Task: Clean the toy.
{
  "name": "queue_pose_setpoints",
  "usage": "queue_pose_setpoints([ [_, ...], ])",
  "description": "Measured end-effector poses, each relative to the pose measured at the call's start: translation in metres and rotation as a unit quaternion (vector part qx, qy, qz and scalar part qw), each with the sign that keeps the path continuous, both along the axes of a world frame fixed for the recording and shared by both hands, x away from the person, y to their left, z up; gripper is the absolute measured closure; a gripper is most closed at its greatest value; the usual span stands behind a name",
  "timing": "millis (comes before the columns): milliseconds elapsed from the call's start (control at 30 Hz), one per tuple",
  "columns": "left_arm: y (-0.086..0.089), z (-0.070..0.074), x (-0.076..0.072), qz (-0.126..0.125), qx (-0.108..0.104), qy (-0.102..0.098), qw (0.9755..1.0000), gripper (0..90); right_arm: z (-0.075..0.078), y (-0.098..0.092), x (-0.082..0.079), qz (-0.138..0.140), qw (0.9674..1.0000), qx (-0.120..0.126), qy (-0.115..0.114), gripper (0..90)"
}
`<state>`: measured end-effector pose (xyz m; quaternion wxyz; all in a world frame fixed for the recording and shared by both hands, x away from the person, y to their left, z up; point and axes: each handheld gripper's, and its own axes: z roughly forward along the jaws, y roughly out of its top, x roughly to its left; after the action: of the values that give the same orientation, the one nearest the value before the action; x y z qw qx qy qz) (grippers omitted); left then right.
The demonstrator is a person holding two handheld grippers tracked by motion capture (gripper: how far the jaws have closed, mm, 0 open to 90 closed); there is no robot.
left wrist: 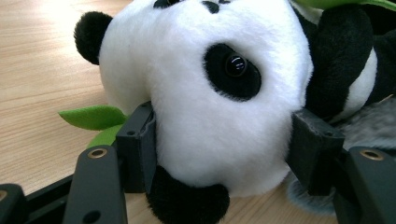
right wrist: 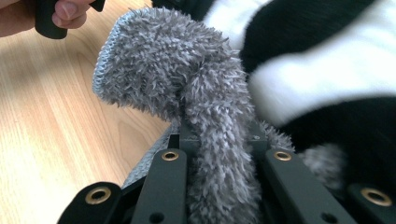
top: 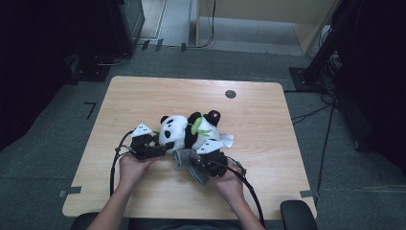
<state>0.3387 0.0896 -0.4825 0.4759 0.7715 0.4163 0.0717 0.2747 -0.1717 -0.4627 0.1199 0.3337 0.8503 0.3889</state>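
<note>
Fingers (left wrist: 140,149) of the left gripper (left wrist: 224,154) clamped on the toy panda's (left wrist: 205,107) head, right gripper (right wrist: 219,154) pinching the grey sock (right wrist: 187,84), both on the table (top: 143,96).

We note the panda (left wrist: 219,116) as soft plush, short matt pile, with a glossy plastic eye and flat felt-like green leaves (left wrist: 91,116). The grey cloth (right wrist: 187,88) is shaggy, rough-fibred knit. The counter (top: 143,96) is pale wood-grain, smooth with a slight sheen. Tool jaws look matt black plastic with brassy metal rivets.
</note>
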Motion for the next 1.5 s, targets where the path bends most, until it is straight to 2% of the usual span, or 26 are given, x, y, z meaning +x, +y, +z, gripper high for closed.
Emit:
queue_pose_setpoints([
  [233, 0.001, 0.000, 0.003, -0.003, -0.004, 0.006, 1.0000, 34.6, 0.000, -0.032, -0.008, -0.026, 0.9995, 0.019, -0.004, 77.5],
  [300, 0.001, -0.001, 0.003, -0.004, -0.005, 0.006, 1.0000, 34.7, 0.000, -0.043, -0.008, -0.035, 0.9990, 0.026, 0.006, 77.5],
  [500, 0.001, 0.000, 0.005, -0.003, -0.007, 0.010, 0.9999, 34.7, -0.002, -0.063, -0.010, -0.053, 0.9985, 0.011, 0.008, 77.5],
  [667, 0.001, 0.000, 0.005, -0.001, -0.008, 0.011, 0.9999, 34.7, 0.002, -0.064, -0.013, -0.047, 0.9988, 0.009, 0.012, 77.6],
  [733, 0.001, 0.000, 0.005, 0.000, -0.008, 0.012, 0.9999, 34.3, 0.004, -0.061, -0.015, -0.040, 0.9990, 0.014, 0.013, 77.5],
  [767, 0.001, 0.000, 0.005, 0.001, -0.009, 0.013, 0.9999, 34.2, 0.005, -0.054, -0.017, -0.028, 0.9991, 0.025, 0.019, 77.5],
  [833, 0.000, 0.000, 0.005, 0.003, -0.009, 0.013, 0.9999, 34.2, 0.005, -0.050, -0.018, -0.023, 0.9992, 0.025, 0.019, 77.5],
  [900, 0.000, 0.001, 0.003, 0.005, -0.006, 0.011, 0.9999, 34.3, 0.006, -0.031, -0.019, -0.003, 0.9995, 0.027, 0.019, 77.5],
  [933, 0.000, 0.001, 0.003, 0.005, -0.006, 0.011, 0.9999, 34.3, 0.006, -0.031, -0.019, -0.003, 0.9995, 0.027, 0.019, 77.5],
  [967, -0.001, 0.001, 0.002, 0.006, -0.004, 0.009, 0.9999, 34.3, 0.005, -0.023, -0.018, 0.004, 0.9995, 0.024, 0.020, 77.5],
  [1000, -0.001, 0.001, 0.002, 0.007, -0.004, 0.009, 0.9999, 34.3, 0.004, -0.016, -0.016, 0.011, 0.9996, 0.018, 0.019, 77.5],
  [1033, -0.002, 0.002, 0.001, 0.009, -0.002, 0.009, 0.9999, 34.3, 0.001, 0.000, -0.009, 0.022, 0.9995, 0.011, 0.019, 77.5],
  [1067, -0.002, 0.002, 0.001, 0.009, -0.002, 0.009, 0.9999, 34.3, 0.001, 0.000, -0.009, 0.022, 0.9995, 0.011, 0.019, 77.5],
  [1133, -0.003, 0.002, -0.001, 0.012, -0.004, 0.010, 0.9999, 34.3, -0.002, 0.015, 0.000, 0.032, 0.9989, 0.019, 0.028, 77.5],
  [1167, -0.003, 0.002, -0.002, 0.014, -0.004, 0.009, 0.9999, 34.3, -0.006, 0.030, 0.008, 0.041, 0.9987, 0.011, 0.030, 77.5],
  [1200, -0.003, 0.002, -0.002, 0.014, -0.004, 0.009, 0.9999, 34.3, -0.006, 0.030, 0.008, 0.041, 0.9987, 0.011, 0.030, 77.5],
  [1300, -0.004, 0.003, -0.005, 0.015, -0.001, 0.006, 0.9999, 34.4, -0.007, 0.045, 0.015, 0.042, 0.9987, 0.008, 0.028, 77.5],
  [1367, -0.003, 0.001, -0.006, 0.017, -0.003, 0.005, 0.9998, 34.5, -0.008, 0.053, 0.023, 0.033, 0.9992, 0.003, 0.023, 77.5],
  [1500, -0.003, 0.000, -0.007, 0.016, -0.001, 0.003, 0.9999, 34.5, -0.011, 0.052, 0.028, 0.029, 0.9991, 0.004, 0.030, 77.5],
])
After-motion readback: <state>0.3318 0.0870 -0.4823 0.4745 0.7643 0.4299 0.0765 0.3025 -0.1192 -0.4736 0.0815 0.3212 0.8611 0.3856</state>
